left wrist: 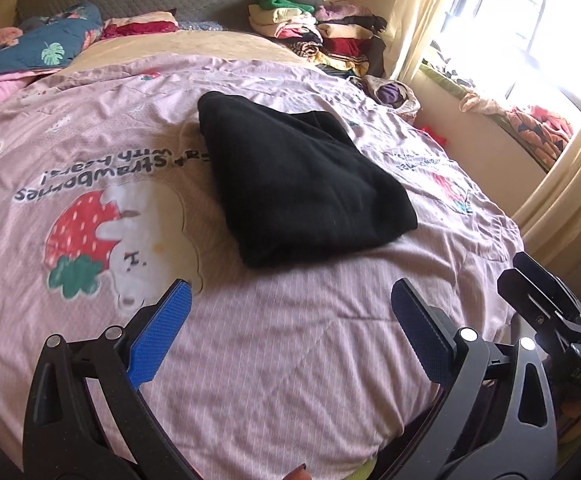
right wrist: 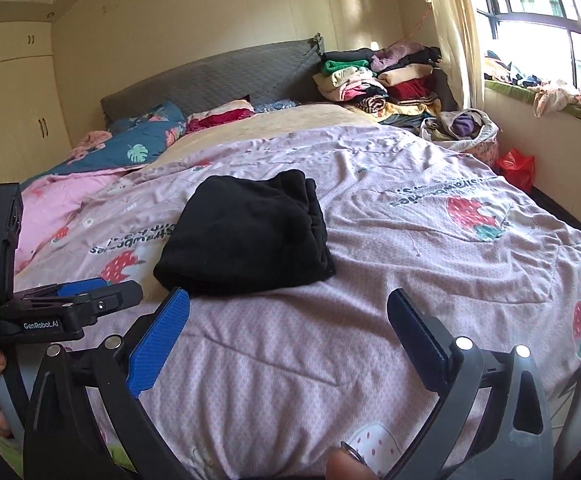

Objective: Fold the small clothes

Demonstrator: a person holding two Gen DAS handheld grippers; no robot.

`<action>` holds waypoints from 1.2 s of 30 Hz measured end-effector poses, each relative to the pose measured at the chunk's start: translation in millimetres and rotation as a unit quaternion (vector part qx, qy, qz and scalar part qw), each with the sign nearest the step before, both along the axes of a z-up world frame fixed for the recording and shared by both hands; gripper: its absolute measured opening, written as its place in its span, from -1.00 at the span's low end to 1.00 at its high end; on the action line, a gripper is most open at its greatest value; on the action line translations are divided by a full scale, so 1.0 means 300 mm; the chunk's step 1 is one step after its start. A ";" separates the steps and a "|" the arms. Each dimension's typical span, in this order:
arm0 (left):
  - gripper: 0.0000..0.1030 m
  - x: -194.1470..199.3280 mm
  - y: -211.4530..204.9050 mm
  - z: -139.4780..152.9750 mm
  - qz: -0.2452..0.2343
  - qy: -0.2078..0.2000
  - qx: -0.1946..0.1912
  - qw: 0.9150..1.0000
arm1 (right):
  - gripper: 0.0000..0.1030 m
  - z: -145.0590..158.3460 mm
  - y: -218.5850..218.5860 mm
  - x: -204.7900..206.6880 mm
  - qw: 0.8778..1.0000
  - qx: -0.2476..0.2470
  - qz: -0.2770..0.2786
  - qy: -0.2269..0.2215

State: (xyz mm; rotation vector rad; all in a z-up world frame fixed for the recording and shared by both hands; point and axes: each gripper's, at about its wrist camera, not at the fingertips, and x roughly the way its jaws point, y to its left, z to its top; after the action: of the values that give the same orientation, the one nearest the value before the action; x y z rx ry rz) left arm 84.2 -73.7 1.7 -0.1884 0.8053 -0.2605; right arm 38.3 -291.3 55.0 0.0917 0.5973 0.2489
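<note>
Black garment folded on bed, both my grippers empty and wide.

I see the folded black garment (left wrist: 302,184) lying centre frame on the pink strawberry quilt (left wrist: 290,360), apart from both tools. My left gripper (left wrist: 290,332) sits at bottom of its view, jaws spread wide, nothing between them. My right gripper (right wrist: 290,336) likewise at bottom of its view, jaws at full spread, holding nothing. Pile of folded clothes (right wrist: 378,80) upper right by the window, headboard behind.
</note>
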 end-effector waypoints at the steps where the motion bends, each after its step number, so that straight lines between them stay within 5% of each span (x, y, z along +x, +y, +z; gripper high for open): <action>1: 0.82 -0.017 0.001 -0.005 0.002 -0.003 0.000 1.000 | 0.91 -0.005 0.000 -0.009 1.000 -0.001 0.000 0.002; 13: 0.82 -0.103 0.037 -0.028 0.015 -0.017 0.010 1.000 | 0.92 -0.097 0.021 -0.052 1.000 -0.009 0.001 0.030; 36: 0.82 -0.105 0.052 -0.045 0.037 -0.006 0.021 0.999 | 0.92 -0.110 0.025 -0.040 0.999 -0.017 -0.008 0.039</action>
State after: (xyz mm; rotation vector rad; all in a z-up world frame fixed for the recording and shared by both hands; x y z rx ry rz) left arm 52.7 -57.9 -11.8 -0.1760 0.7886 -0.1737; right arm 26.4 -284.0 22.0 0.0733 0.6777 0.2209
